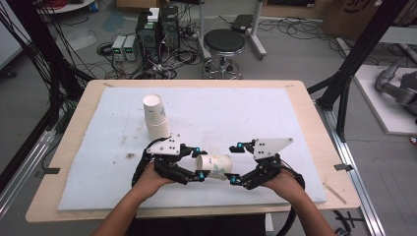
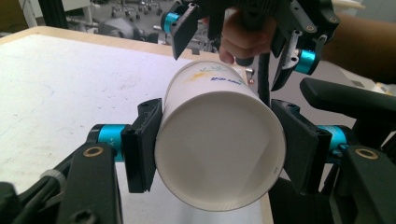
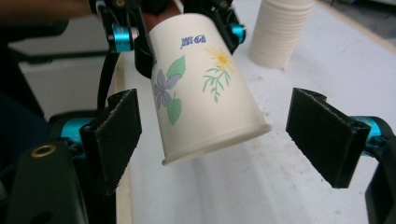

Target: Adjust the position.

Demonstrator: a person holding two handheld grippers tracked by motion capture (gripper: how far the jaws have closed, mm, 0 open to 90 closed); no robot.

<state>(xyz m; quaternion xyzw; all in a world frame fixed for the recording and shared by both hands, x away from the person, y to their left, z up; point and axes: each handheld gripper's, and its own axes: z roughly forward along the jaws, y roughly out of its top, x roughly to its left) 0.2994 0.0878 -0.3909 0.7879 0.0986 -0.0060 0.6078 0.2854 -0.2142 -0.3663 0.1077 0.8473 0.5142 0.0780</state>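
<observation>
Left claw grips a sideways paper cup near the worktop's front edge while the right claw is spread wide around it, pads clear.

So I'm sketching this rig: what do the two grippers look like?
Both the left gripper and the right gripper are black linkages with flat black jaws, turquoise collars at the jaw pivots, brass-ringed holes, a grey three-cornered top plate and a trailing black cable.
</observation>
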